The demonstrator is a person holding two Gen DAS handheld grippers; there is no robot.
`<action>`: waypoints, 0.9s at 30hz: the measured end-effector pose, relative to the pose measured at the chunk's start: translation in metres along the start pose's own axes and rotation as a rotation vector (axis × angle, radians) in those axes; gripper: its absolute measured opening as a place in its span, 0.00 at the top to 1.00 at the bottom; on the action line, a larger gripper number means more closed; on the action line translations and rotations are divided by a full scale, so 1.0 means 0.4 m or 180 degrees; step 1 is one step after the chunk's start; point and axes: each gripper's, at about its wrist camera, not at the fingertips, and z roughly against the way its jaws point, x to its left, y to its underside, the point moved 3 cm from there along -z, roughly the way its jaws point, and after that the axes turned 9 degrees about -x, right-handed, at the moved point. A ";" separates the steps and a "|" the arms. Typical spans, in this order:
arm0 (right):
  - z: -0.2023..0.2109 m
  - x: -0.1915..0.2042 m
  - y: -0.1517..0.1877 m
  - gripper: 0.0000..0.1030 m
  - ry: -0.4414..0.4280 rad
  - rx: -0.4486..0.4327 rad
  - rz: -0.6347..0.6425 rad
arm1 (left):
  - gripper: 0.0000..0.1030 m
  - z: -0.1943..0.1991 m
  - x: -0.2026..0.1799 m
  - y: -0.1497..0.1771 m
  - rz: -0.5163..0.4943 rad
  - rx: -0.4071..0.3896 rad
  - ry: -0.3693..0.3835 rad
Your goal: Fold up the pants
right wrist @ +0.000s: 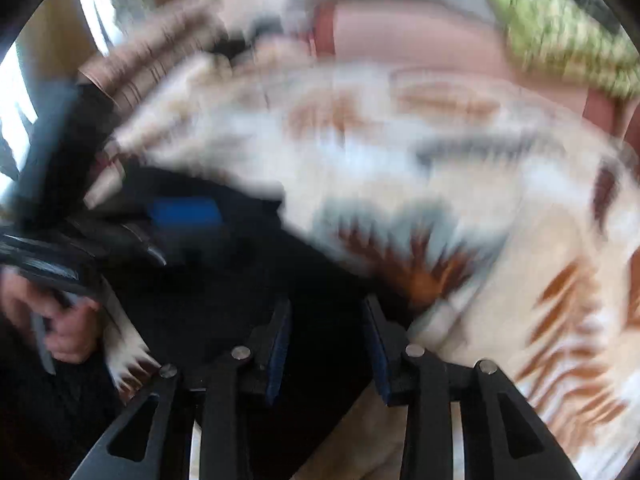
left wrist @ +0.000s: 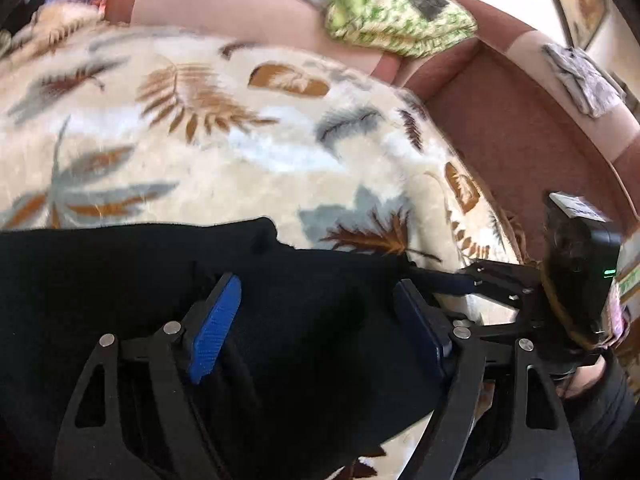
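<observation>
One pair of black pants [left wrist: 248, 320] lies on a cream blanket [left wrist: 224, 160] printed with brown and grey feather and leaf shapes, spread over a sofa. Two handheld grippers work over the garment. Nearest the left wrist camera, the left gripper [left wrist: 316, 312] points steeply down with its two blue-padded fingers [left wrist: 214, 328] standing wide apart above the dark cloth; the pads straddle the fabric without pinching it, so the claw reads as released. To its right, at the garment's edge, the right gripper [left wrist: 460, 280] reaches in from the side, one blue pad just visible against the cloth, with a black camera housing showing a small green light [left wrist: 610, 272] behind it.

In the right wrist view, heavily blurred, the right gripper [right wrist: 328, 332] also tilts down over the pants [right wrist: 224, 288], its two fingers set closer together with black fabric between them; whether the pads actually press on it cannot be told through the blur. One hand [right wrist: 60, 320] grips the other tool's handle at the left edge.

Farther off, a single green-and-white patterned cloth [left wrist: 392, 12] lies bunched on the sofa's pink cushion [left wrist: 240, 4], and one grey-white rag [left wrist: 584, 80] is draped over the reddish armrest [left wrist: 520, 128]. Nothing stands between the grippers and the pants.
</observation>
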 end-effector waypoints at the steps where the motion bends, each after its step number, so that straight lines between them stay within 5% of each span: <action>1: 0.006 0.008 -0.006 0.64 0.0018 -0.0054 0.0039 | 0.23 0.002 -0.010 0.002 -0.0086 0.0013 -0.0036; 6: 0.025 0.013 -0.014 0.64 0.0052 -0.0083 0.0051 | 0.23 0.007 -0.002 0.003 -0.0020 -0.0064 0.0040; 12: 0.121 0.033 -0.026 0.64 0.0138 -0.0577 -0.0149 | 0.23 0.093 0.013 -0.008 0.0262 -0.0411 0.0218; 14: 0.123 0.057 -0.010 0.64 0.0042 -0.0534 -0.0187 | 0.23 0.127 0.007 -0.010 0.0192 -0.0558 0.0119; 18: 0.048 0.106 0.050 0.63 0.0279 -0.0027 0.0058 | 0.23 0.174 0.011 0.008 0.0155 -0.0736 -0.0149; 23: 0.079 0.111 0.040 0.61 0.0254 -0.0313 -0.0141 | 0.23 0.192 0.007 0.065 0.0059 -0.0656 -0.0438; 27: 0.157 0.142 0.037 0.61 0.0282 -0.0806 -0.0276 | 0.23 0.208 0.000 0.116 -0.0018 -0.0555 -0.0614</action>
